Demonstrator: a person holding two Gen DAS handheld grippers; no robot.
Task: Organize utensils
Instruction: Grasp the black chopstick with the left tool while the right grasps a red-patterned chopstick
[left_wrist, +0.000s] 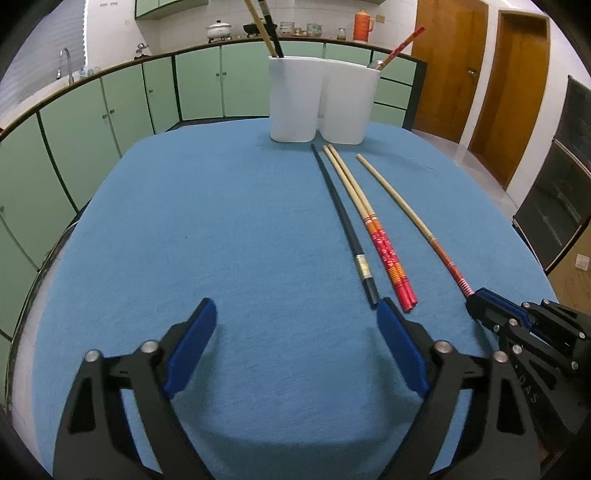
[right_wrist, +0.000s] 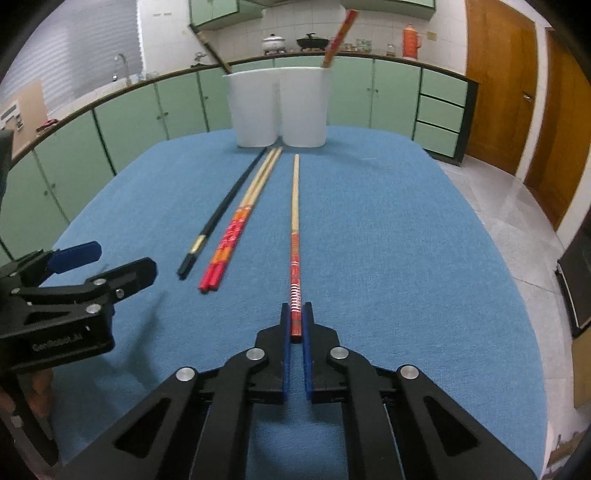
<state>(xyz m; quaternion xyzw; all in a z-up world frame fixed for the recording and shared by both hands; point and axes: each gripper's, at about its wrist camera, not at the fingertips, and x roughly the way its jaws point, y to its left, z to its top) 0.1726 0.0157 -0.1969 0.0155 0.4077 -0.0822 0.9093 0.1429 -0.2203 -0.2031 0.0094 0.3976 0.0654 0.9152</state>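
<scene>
Several chopsticks lie on the blue table cloth (left_wrist: 184, 221) in front of a white two-compartment holder (left_wrist: 323, 99) (right_wrist: 279, 107). A single bamboo chopstick with a red end (right_wrist: 295, 206) (left_wrist: 406, 214) lies apart on the right; my right gripper (right_wrist: 296, 314) (left_wrist: 476, 301) is shut on its red end. A black chopstick (left_wrist: 343, 221) (right_wrist: 225, 206) and a pair of red-ended chopsticks (left_wrist: 373, 229) (right_wrist: 247, 218) lie to its left. My left gripper (left_wrist: 295, 314) (right_wrist: 107, 262) stands open, nothing between its fingers, its right fingertip close to the black chopstick's near end. The holder has chopsticks in both compartments.
Green kitchen cabinets (left_wrist: 122, 107) with a counter, pots and an orange flask (left_wrist: 362, 25) run behind the table. Wooden doors (left_wrist: 448, 66) stand at the right. A dark cabinet (left_wrist: 557, 199) stands past the table's right edge.
</scene>
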